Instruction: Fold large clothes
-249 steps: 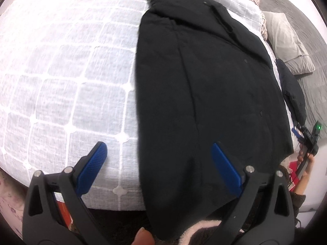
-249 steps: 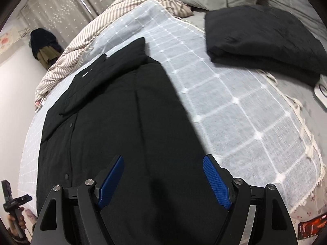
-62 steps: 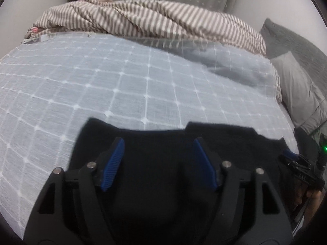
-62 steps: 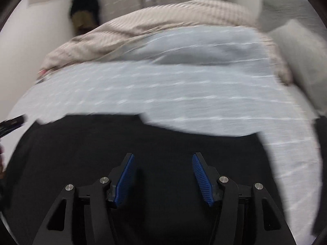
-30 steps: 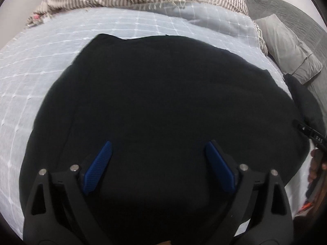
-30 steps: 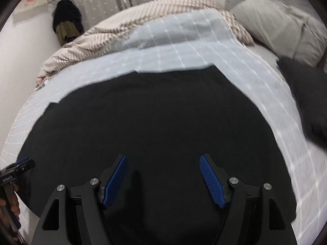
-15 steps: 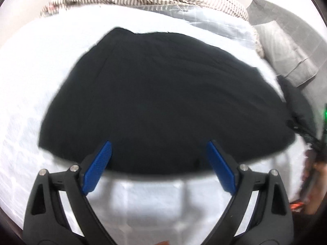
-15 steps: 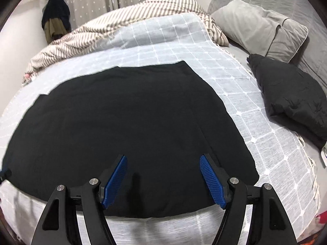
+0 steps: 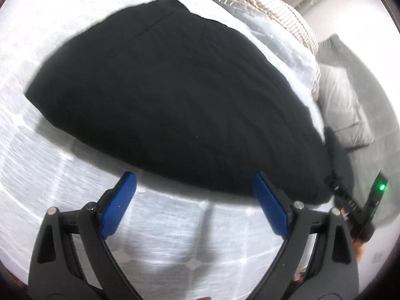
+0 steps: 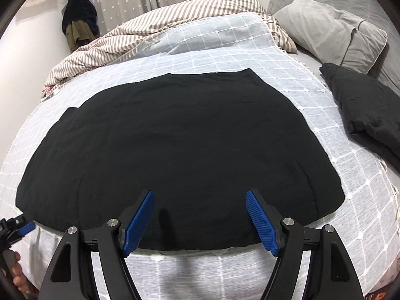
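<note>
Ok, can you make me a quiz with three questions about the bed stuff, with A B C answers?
1. Where does the big black garment lie?
A. on the checked bedspread
B. on the floor
C. on the grey pillow

2. What colour are the pads on the right tongs?
A. red
B. blue
C. green

3. How do the right tongs stand?
A. shut on the garment
B. shut on a pillow
C. open, holding nothing

Answers: 1 A, the bedspread shows all round the garment. 2 B, both pads are blue. 3 C, the pads stand wide apart, with nothing pinched between them.
</note>
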